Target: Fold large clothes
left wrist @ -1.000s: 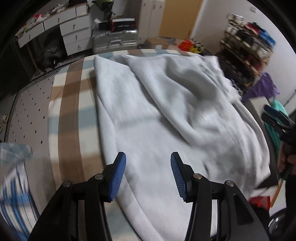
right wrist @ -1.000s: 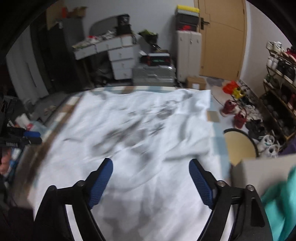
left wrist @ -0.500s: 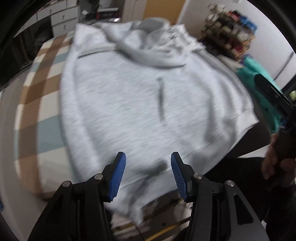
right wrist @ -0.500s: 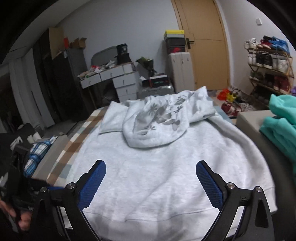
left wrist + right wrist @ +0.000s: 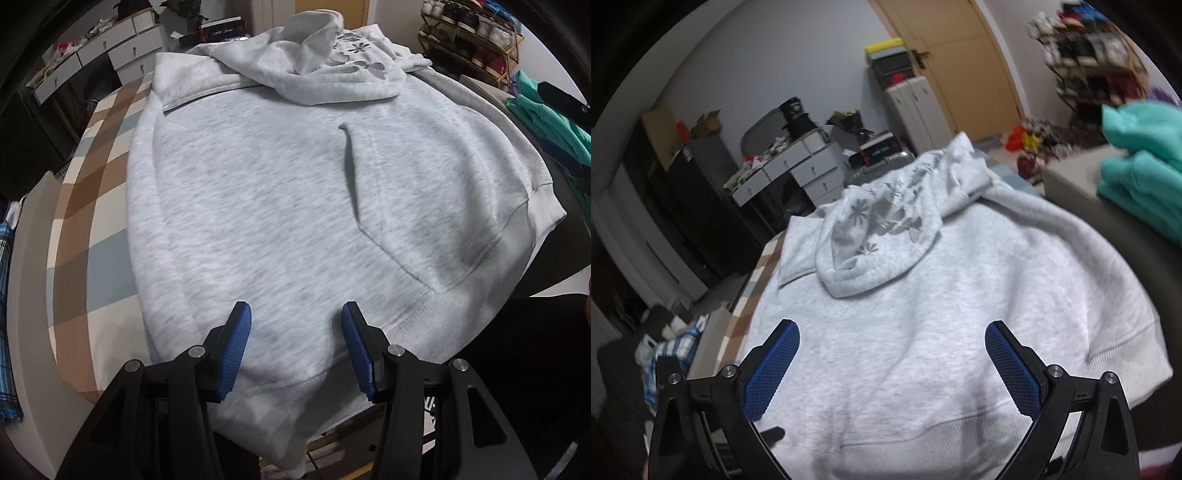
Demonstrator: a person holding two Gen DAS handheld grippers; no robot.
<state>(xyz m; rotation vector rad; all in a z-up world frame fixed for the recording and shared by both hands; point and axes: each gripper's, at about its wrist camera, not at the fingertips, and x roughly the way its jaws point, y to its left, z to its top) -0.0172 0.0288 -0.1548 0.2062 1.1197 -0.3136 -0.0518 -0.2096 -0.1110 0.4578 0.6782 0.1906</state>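
A light grey hoodie [image 5: 280, 192] lies spread flat on a checked table [image 5: 85, 221], front pocket up, ribbed hem toward me and hanging over the near edge. Its hood with grey flower prints [image 5: 347, 62] is bunched at the far end. My left gripper [image 5: 295, 347] is open and empty, just above the hem. In the right wrist view the hoodie [image 5: 923, 314] fills the middle, and my right gripper [image 5: 892, 369] is wide open and empty above its lower part.
Teal folded clothes [image 5: 1141, 177] lie on a grey surface at the right, also in the left wrist view [image 5: 546, 122]. A blue checked garment [image 5: 668, 350] lies at the left. White drawers [image 5: 798, 170], a door [image 5: 960, 62] and a shoe rack [image 5: 469, 33] stand beyond.
Both grippers have pulled back toward the hem end and stayed open. The hoodie, rumpled a second ago, now lies flat with the hood bunched at the far end.
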